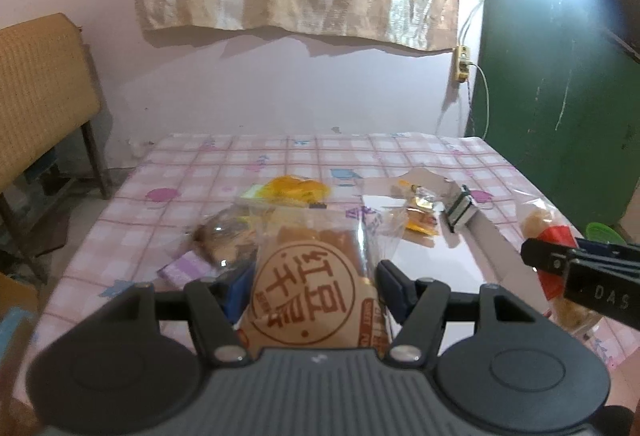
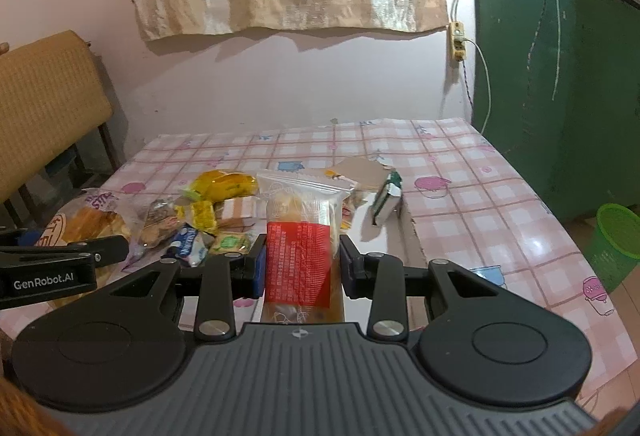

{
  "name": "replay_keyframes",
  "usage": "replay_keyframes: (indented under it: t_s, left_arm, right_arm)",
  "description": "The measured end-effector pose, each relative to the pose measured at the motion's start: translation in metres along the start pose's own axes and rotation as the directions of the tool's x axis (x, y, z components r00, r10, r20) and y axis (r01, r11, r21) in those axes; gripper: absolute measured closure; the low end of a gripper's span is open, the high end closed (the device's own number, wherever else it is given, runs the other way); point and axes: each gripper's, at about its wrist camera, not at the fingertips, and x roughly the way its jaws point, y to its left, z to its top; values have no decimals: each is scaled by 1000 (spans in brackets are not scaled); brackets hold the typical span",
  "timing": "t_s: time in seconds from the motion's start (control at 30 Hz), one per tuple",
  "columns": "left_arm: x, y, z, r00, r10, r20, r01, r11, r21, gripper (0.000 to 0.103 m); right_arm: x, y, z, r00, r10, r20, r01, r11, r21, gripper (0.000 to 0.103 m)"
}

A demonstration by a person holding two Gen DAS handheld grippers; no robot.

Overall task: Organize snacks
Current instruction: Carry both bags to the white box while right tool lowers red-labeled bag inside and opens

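My left gripper [image 1: 310, 288] is shut on a clear bread packet with a brown round stamp [image 1: 310, 292], held above the table. That same packet [image 2: 86, 222] and the left gripper's fingers [image 2: 80, 254] show at the left of the right wrist view. My right gripper [image 2: 302, 264] is shut on a long clear snack packet with a red label [image 2: 300, 236], which also shows at the right edge of the left wrist view [image 1: 554, 236]. A heap of small snacks [image 2: 200, 211] lies on the pink checked tablecloth [image 2: 460, 163], among them a yellow packet [image 1: 298, 187].
A small green and white carton [image 2: 386, 197] stands on a brown cardboard sheet [image 2: 360, 169]. A wicker chair [image 2: 44, 107] stands to the left of the table. A green bin [image 2: 616, 236] is on the floor at the right, by a green door [image 2: 560, 75].
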Motion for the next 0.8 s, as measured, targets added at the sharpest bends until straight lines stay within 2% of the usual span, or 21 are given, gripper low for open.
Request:
replay_keyframes:
  t_s: [0.43, 0.8]
  left_arm:
    - [21, -42, 17, 998, -70, 4, 70, 997, 31, 38]
    - [42, -64, 20, 996, -88, -20, 88, 995, 47, 38]
  right_arm:
    - [6, -20, 0, 998, -62, -8, 63, 997, 34, 60]
    - [16, -32, 5, 996, -90, -15, 91, 995, 30, 60]
